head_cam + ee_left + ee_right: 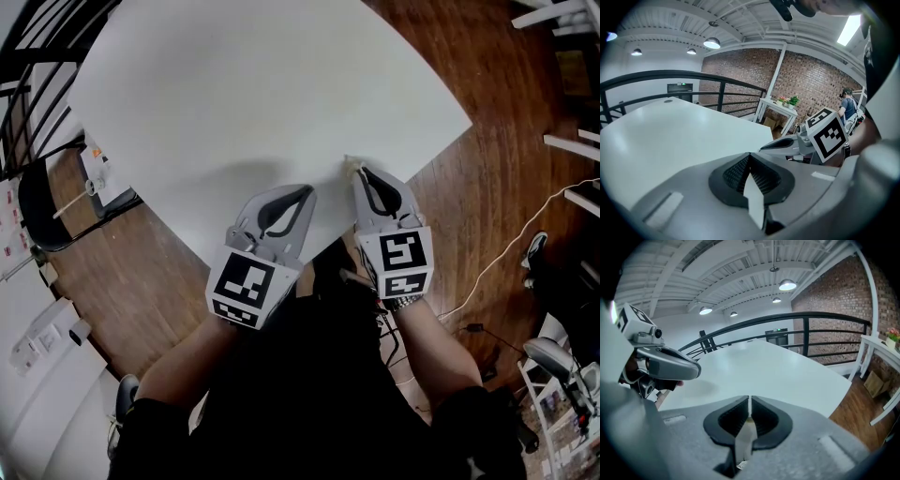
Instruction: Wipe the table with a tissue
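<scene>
At the near edge of the table [262,84], the left gripper [307,191] is hovering with its jaws pressed together on nothing. Beside it, just in from that edge, the right gripper [359,172] is pinching a small wad of tissue [352,166]. The tissue is likely light, soft and easily torn, so gripping its bunched middle suits it best.
</scene>
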`<state>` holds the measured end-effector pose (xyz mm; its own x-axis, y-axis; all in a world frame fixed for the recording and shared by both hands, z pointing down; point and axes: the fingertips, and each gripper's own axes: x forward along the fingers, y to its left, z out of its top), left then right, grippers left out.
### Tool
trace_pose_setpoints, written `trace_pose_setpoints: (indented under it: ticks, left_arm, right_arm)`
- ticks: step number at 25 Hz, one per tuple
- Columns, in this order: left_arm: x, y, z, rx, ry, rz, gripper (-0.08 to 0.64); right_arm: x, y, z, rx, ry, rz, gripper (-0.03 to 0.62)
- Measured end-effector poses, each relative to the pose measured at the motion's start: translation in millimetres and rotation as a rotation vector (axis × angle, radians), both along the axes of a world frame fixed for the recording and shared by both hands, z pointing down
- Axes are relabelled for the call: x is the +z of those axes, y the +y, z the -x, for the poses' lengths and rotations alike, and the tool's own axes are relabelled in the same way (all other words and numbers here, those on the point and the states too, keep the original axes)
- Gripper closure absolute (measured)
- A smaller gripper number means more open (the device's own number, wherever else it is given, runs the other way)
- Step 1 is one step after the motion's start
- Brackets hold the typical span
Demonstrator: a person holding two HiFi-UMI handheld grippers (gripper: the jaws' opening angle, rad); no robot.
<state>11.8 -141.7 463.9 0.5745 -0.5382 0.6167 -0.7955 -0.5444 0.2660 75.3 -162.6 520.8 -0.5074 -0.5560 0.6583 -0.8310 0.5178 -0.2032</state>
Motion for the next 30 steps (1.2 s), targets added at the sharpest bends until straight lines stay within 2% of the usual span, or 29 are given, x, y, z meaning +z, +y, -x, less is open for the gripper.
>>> trace_pose_setpoints:
  ticks: [10, 23, 30]
  left_arm:
    - [-30.0, 15.6, 3.3, 0.012, 0.016, -0.068, 0.545]
    - [-73.3, 48.8, 20.7, 0.041, 0.048, -0.162, 0.545]
    - [-96.4, 65.0, 31.1, 0.057, 0.083, -0.187, 0.545]
  right_arm:
    - [-34.9, 23.3, 1.9, 0.010, 0.006, -0.052, 0.584]
    - [-102.8, 60.7, 16.9, 0.045, 0.005, -0.165, 0.584]
    - [-134.8, 77.6, 25.6, 0.070, 0.013, -0.224, 0.584]
